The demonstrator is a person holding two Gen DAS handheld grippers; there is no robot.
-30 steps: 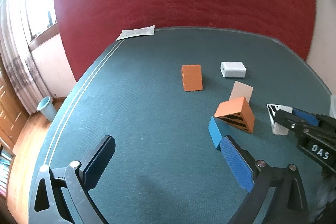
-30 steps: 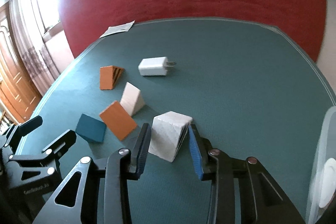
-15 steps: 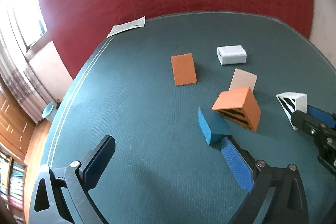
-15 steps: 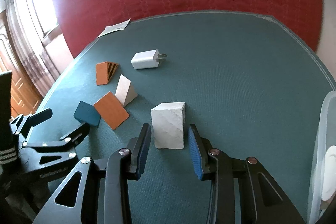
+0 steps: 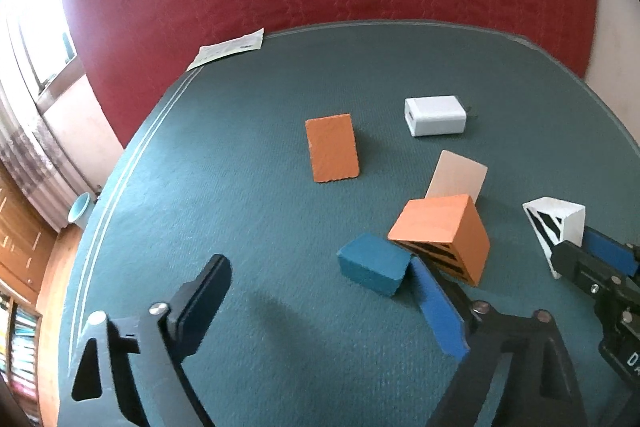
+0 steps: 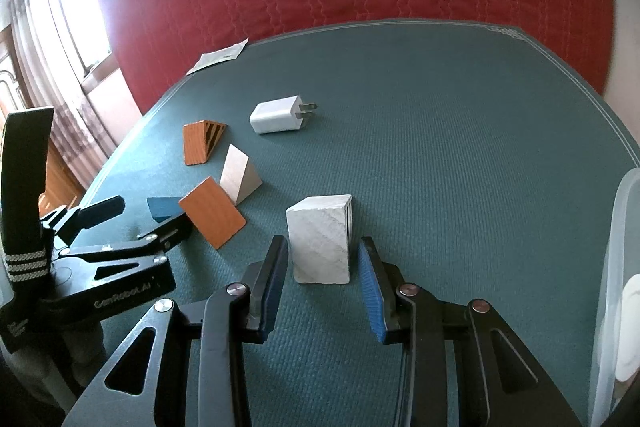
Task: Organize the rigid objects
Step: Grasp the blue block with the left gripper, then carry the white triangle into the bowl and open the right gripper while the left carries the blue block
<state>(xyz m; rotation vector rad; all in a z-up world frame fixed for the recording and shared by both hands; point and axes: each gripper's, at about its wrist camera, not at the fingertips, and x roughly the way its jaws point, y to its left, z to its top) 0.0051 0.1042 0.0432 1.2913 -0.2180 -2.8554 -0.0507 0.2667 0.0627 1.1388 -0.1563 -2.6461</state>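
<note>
On the left of the green table mat (image 5: 248, 227) the left gripper (image 5: 320, 291) comes in low, and its jaws have just been closing a little. They are wide apart and hold nothing. The teal block (image 5: 374, 263) lies just ahead of its blue right finger (image 5: 436, 307) — touching or almost touching it, I cannot tell which from this angle. Against the teal block leans the orange striped wedge (image 5: 444, 227), and behind that stands a pale wedge (image 5: 458, 173). Farther back a second orange wedge (image 5: 332, 147) and a white wall charger (image 5: 436, 115) lie apart from the others.

To the right, the right gripper (image 6: 322, 259) stands around the white wedge block (image 6: 320, 239), which is upright on the mat between the two pads. A thin gap shows on each side, so the jaws are narrow but not pressing; the block is not held. At the far right edge is the rim of a clear plastic bin (image 6: 622, 247) (probably the place for sorted pieces).

The step in hand seems to be picking up — each gripper lining up on its own block. Next, the right jaws should close squarely on the flat sides of the white wedge. The left gripper must move so that the teal block sits between its fingers, without knocking the orange wedge.
</note>
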